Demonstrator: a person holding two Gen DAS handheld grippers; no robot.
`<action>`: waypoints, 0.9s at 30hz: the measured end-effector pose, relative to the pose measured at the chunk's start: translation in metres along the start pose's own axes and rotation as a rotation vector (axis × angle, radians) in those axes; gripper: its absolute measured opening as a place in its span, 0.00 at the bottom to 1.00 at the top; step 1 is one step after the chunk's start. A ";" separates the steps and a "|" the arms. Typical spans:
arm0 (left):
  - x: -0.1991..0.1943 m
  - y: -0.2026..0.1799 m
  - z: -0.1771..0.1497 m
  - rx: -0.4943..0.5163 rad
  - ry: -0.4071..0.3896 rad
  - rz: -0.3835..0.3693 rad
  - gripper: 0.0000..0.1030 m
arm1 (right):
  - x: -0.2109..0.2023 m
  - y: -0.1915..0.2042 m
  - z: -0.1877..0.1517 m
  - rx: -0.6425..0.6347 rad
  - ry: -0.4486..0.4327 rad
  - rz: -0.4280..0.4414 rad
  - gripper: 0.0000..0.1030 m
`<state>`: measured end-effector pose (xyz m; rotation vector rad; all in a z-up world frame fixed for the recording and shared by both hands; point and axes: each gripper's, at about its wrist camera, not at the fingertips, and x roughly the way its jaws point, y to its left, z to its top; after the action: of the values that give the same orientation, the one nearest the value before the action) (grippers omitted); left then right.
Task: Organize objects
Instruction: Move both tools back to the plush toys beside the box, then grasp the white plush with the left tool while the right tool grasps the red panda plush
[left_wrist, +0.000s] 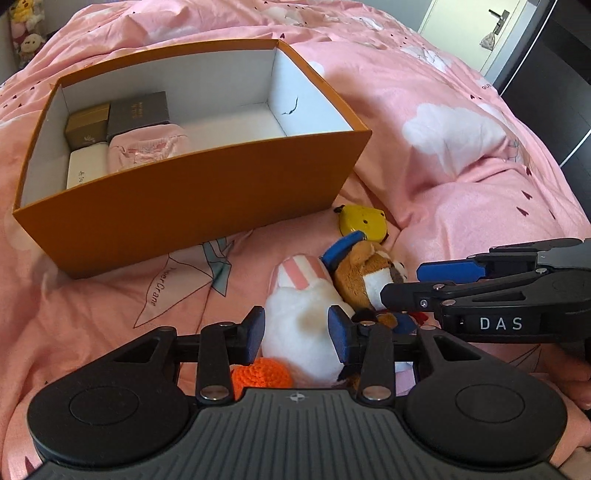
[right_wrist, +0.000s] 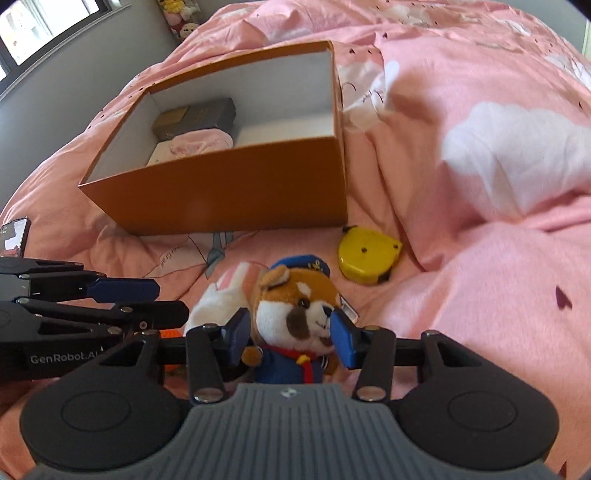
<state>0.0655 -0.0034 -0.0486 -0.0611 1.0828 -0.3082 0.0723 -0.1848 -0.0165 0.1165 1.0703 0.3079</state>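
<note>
1. A bed (left_wrist: 424, 122) fills both views, covered by a rumpled pink duvet (right_wrist: 480, 277) printed with white clouds, small dark hearts and a paper-crane drawing.
2. A grey wall (right_wrist: 110, 48) stands behind the bed's far left side.
3. A window (right_wrist: 33, 26) with a dark frame sits high in that wall, bright with daylight.
4. Plush toys (right_wrist: 181, 18) are stacked in the corner by the wall, beyond the bed.
5. A pale door (left_wrist: 476, 33) with a dark handle (left_wrist: 499, 18) stands at the far right; a small pouch hangs from the handle.
6. Dark furniture (left_wrist: 554, 74) stands beside the door, along the bed's right edge.
7. Daylight falls softly across the duvet.
</note>
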 end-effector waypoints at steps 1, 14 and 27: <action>0.002 0.000 -0.002 0.001 0.004 -0.001 0.46 | 0.002 -0.003 -0.002 0.015 0.014 0.009 0.49; 0.003 0.007 -0.006 -0.058 -0.003 -0.044 0.52 | 0.022 0.005 -0.004 -0.023 0.089 0.019 0.51; 0.010 -0.020 -0.007 0.052 0.027 -0.085 0.70 | 0.016 -0.027 -0.004 0.154 0.094 0.069 0.38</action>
<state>0.0598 -0.0245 -0.0564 -0.0566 1.1004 -0.4144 0.0808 -0.2057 -0.0389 0.2793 1.1844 0.2956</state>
